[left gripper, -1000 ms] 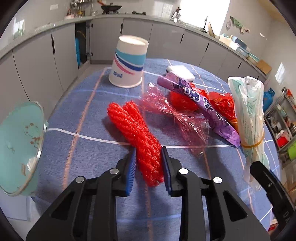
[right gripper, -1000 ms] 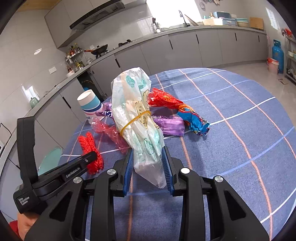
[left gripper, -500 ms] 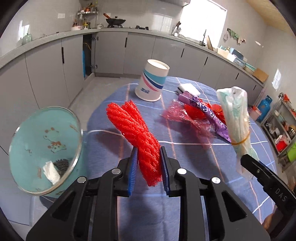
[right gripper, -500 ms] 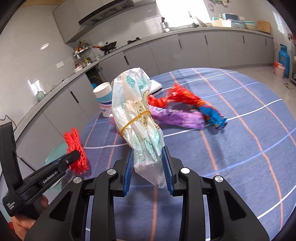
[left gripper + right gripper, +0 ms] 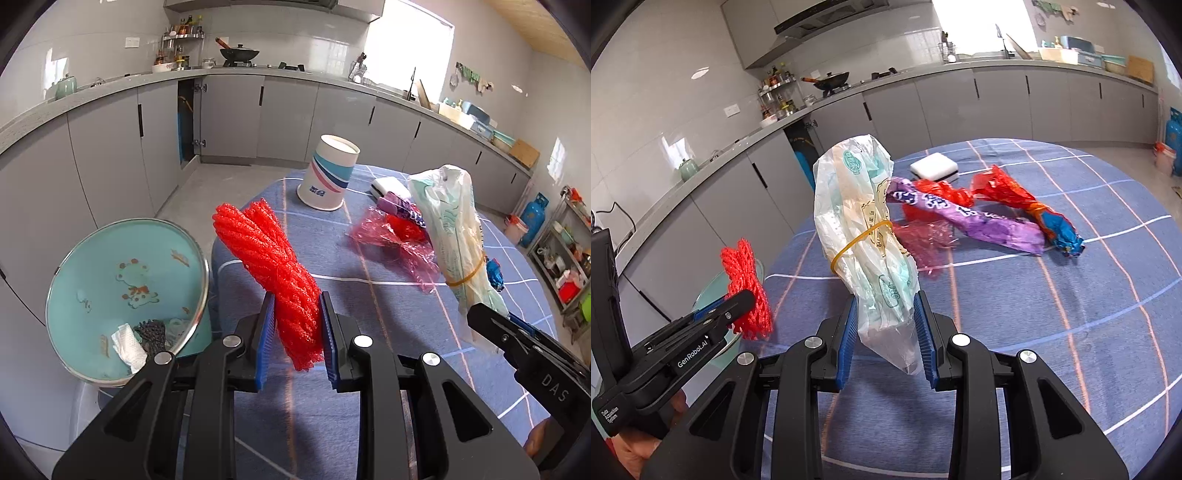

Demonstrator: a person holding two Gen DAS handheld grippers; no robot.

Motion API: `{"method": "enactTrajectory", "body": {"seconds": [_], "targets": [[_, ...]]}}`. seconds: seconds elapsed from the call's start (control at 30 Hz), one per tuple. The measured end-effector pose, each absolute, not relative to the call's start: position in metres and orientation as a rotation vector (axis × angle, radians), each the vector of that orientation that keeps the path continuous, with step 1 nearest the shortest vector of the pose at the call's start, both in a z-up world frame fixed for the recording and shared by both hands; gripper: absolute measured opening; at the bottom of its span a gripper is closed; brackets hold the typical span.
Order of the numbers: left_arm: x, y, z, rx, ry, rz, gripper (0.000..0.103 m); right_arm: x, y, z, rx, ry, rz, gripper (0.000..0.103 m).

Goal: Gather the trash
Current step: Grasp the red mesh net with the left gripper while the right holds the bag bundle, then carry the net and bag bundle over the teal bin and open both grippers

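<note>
My left gripper (image 5: 295, 325) is shut on a red foam net (image 5: 273, 266) and holds it in the air over the table's left edge, beside a teal trash bin (image 5: 74, 266) with paper and dark scraps inside. My right gripper (image 5: 886, 332) is shut on a rolled white plastic bag (image 5: 868, 236) bound with a yellow rubber band, held above the table. The bag also shows in the left wrist view (image 5: 450, 229); the net shows in the right wrist view (image 5: 746, 284).
On the blue checked tablecloth (image 5: 1052, 314) lie a pink cellophane wrapper (image 5: 399, 243), a purple wrapper (image 5: 979, 221), a red-and-blue wrapper (image 5: 1034, 210), a white block (image 5: 934, 166) and an upturned paper cup (image 5: 328, 173). Grey kitchen cabinets (image 5: 229, 114) ring the room.
My left gripper has lifted the red net off the table and carried it left toward the teal bin. My right gripper, holding the bag, has moved back and left with it.
</note>
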State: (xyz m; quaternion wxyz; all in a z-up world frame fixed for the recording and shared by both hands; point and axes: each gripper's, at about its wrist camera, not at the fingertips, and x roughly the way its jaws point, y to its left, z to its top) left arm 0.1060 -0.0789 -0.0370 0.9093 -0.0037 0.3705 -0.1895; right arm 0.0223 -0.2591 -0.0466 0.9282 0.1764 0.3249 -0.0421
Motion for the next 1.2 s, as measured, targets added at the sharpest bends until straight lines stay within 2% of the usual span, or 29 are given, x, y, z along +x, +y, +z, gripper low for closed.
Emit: {"method": "enactTrajectory", "body": {"seconds": [1.2], "targets": [[0.122, 0.023, -0.035, -0.111, 0.754, -0.241, 0.024, 0.058, -0.162, -0.041, 0.243, 0.743, 0.072, 0.031]]}}
